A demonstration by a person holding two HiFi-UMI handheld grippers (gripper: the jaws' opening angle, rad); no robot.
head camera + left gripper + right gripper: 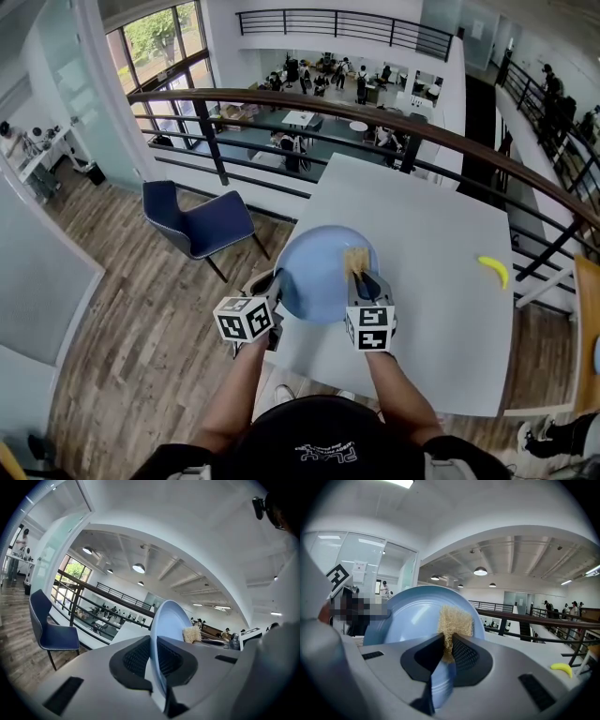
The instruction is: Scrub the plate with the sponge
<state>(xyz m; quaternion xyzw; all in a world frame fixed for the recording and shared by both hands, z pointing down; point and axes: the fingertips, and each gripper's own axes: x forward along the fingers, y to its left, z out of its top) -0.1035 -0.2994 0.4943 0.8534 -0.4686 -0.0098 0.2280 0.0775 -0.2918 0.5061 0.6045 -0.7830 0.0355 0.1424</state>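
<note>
- The left tongs (153, 660) are closed almost fully, pinching the rim of the pale blue plate (319, 272), which is over the left edge of the white bench (441, 234), toward its near-left corner.
- The right tongs (449, 648) are clamped on a tan sponge (454, 618), whose free end lies against the plate's face.
- A yellow banana (494, 270) lies well apart, by the bench's right edge.
- A blue chair (197, 225) stands on the wood floor beyond the bench's left edge.

sponge (355, 260) on plate (314, 272), banana (494, 270) right — chair (197, 223) left (on floor (122, 319))
</note>
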